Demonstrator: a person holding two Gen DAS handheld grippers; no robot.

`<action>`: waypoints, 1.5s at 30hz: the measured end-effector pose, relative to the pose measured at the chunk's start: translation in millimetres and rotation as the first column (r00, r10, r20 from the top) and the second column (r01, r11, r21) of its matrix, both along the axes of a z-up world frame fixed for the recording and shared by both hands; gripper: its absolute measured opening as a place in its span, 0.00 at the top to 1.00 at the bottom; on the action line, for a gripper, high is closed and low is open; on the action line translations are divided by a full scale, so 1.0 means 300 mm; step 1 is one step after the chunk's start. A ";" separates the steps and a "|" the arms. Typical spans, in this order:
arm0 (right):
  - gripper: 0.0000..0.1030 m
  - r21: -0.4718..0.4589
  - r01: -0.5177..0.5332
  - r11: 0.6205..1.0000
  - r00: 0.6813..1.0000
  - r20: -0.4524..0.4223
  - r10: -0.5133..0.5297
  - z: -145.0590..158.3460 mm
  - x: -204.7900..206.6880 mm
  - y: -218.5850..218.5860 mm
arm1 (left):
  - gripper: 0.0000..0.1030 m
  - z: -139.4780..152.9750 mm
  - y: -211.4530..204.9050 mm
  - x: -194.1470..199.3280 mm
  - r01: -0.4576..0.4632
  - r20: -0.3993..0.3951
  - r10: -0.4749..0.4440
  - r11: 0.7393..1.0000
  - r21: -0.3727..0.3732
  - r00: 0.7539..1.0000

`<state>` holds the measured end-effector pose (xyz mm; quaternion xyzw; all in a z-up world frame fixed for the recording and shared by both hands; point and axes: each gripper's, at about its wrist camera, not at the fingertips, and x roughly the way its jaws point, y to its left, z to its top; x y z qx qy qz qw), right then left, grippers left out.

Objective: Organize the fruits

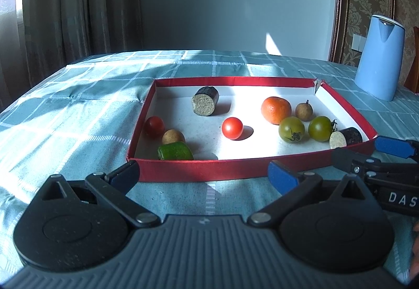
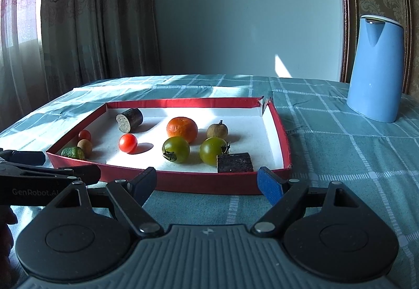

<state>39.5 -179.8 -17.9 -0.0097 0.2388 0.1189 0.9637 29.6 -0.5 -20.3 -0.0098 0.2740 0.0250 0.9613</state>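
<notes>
A shallow red tray with a white floor holds the fruit. In it lie an orange, two green tomatoes, two red cherry tomatoes, two brown longans, a green chunk and two dark cut sugarcane pieces. My left gripper is open and empty just before the tray's near wall. My right gripper is open and empty at the near right corner.
A tall blue jug stands on the teal checked tablecloth at the back right. Curtains hang behind on the left. The right gripper shows at the right edge of the left wrist view.
</notes>
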 end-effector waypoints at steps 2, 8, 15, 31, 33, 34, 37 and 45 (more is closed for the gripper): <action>0.18 0.000 0.000 1.000 1.000 0.000 0.000 0.000 0.000 0.000 | 0.00 -0.001 -0.002 -0.001 0.001 0.000 -0.001 1.000 0.003 1.000; 0.18 -0.004 -0.005 1.000 1.000 -0.008 0.005 -0.002 0.003 0.003 | 0.00 -0.001 -0.006 -0.002 -0.001 -0.003 0.001 1.000 0.007 1.000; 0.18 -0.010 -0.001 1.000 1.000 -0.010 0.001 -0.005 0.003 0.007 | 0.00 -0.005 -0.009 -0.005 -0.005 -0.012 0.006 1.000 0.011 1.000; 0.18 -0.011 -0.004 1.000 1.000 -0.015 0.004 -0.006 0.004 0.008 | 0.00 -0.004 -0.010 -0.014 -0.002 -0.014 0.002 1.000 0.026 1.000; 0.18 -0.012 -0.004 1.000 1.000 -0.014 0.003 -0.006 0.005 0.008 | 0.00 -0.004 -0.011 -0.015 -0.001 -0.013 0.001 1.000 0.027 1.000; 0.18 -0.011 -0.004 1.000 1.000 -0.015 0.004 -0.006 0.005 0.007 | 0.00 -0.003 -0.010 -0.016 -0.001 -0.012 0.002 1.000 0.028 1.000; 0.18 -0.011 -0.003 1.000 1.000 -0.014 0.003 -0.006 0.004 0.007 | 0.00 -0.001 -0.008 -0.016 -0.003 -0.010 0.003 1.000 0.029 1.000; 0.18 -0.011 -0.004 1.000 1.000 -0.014 0.004 -0.006 0.005 0.007 | 0.00 0.008 0.000 -0.029 0.007 0.023 -0.007 1.000 0.023 1.000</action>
